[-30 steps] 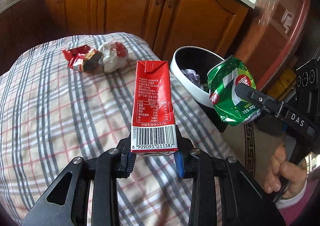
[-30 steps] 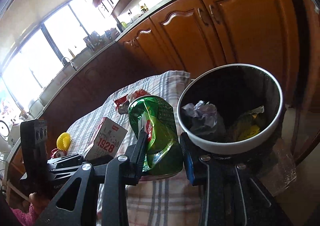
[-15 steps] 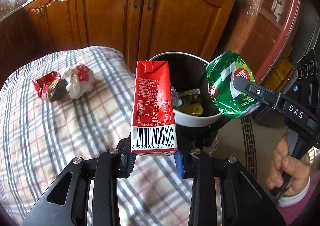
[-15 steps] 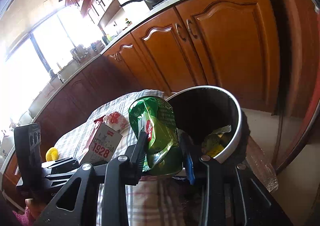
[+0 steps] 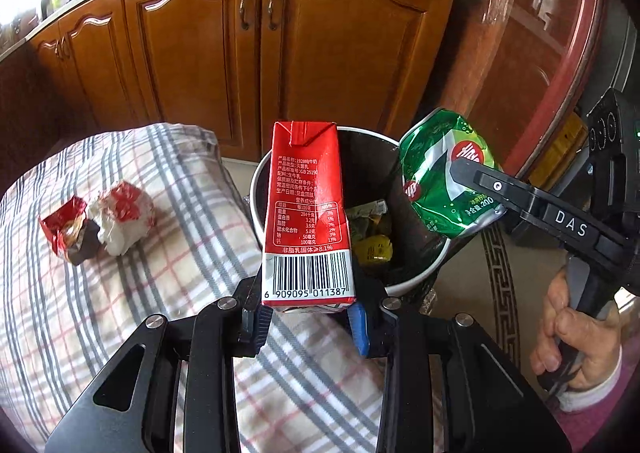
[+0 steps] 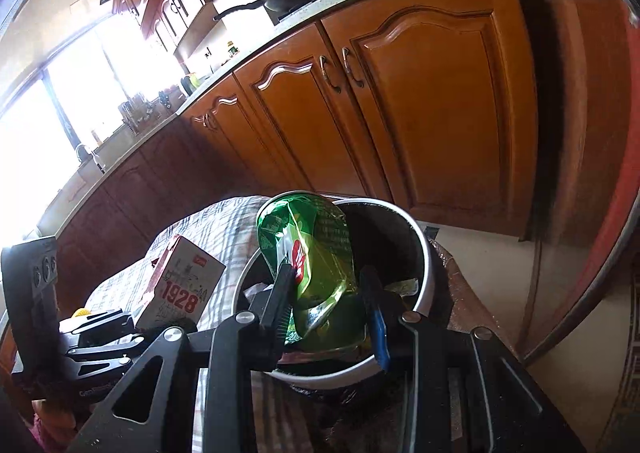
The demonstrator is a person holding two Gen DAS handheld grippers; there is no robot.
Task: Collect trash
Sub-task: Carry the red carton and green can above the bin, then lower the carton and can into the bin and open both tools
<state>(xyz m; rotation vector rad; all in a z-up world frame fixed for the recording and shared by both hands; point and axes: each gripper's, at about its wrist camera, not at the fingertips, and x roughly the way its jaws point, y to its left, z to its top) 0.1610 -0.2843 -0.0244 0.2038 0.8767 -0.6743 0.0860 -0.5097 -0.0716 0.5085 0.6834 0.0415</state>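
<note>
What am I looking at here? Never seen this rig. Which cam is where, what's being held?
There is no robot. A person holds a hand-operated claw in each hand, and each claw carries a wide-angle camera that looks forward along its two fingers.

The left camera's picture shows the left claw shut on a red milk carton. At its right edge you see the right claw from the side, and the hand working it.

The right camera's picture shows that right claw shut on a crushed green can, held over a white-rimmed trash bin that already has rubbish in it.

Two crumpled wrappers lie on the checked cloth beside the bin.
</note>
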